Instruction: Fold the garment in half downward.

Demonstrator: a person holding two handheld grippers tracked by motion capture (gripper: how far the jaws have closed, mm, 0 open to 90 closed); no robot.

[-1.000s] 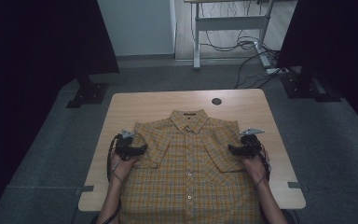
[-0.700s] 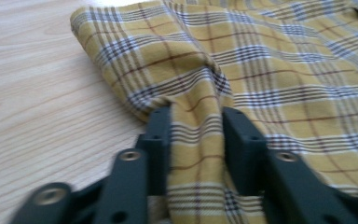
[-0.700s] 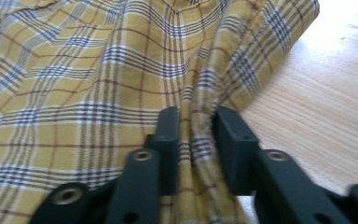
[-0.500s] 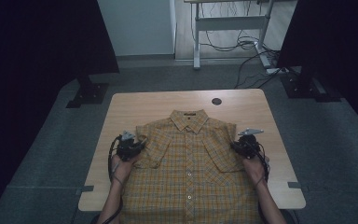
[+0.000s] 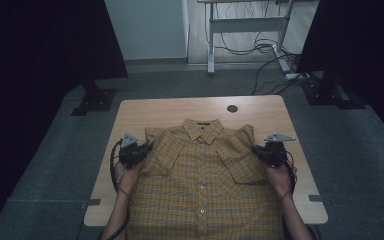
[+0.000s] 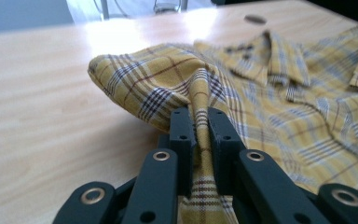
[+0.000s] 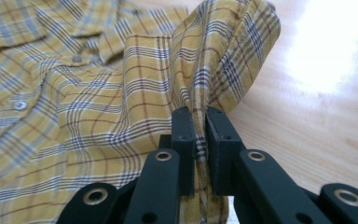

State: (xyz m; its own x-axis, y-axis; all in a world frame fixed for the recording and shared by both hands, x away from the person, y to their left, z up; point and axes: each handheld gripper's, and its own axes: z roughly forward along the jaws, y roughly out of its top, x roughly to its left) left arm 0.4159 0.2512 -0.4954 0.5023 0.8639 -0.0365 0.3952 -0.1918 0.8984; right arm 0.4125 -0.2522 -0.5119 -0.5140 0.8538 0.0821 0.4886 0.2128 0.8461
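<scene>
One shirt (image 5: 205, 180), yellow plaid, laid face up on the wooden surface (image 5: 170, 112), collar toward the far edge, hem running off the near edge toward the person. Buttoned front; several small buttons down the placket in the high view.

Two grippers, one per hand. Left gripper (image 5: 139, 151) at the shirt's left shoulder edge; right gripper (image 5: 261, 152) at the right shoulder edge. Both forearms enter from the bottom of the high view, alongside the shirt. Each gripper carries one grey three-cornered plate on top and a trailing black cable.

One small dark round disc (image 5: 232, 108) set in the surface beyond the collar, well apart from the shirt.

Left gripper view: left gripper (image 6: 200, 126) clenched on a pinched ridge of plaid cloth, the fold bunching up past the jaws; collar and the dark disc (image 6: 255, 19) visible farther off. The high view cannot resolve this pinch.

Right gripper view: right gripper (image 7: 200, 125) likewise clenched on a raised fold of the shirt (image 7: 74, 93), cloth standing up in a loop above the jaws; two buttons visible on the flat part at left.

Beyond the surface, high view: grey floor, one desk frame, loose cables.
</scene>
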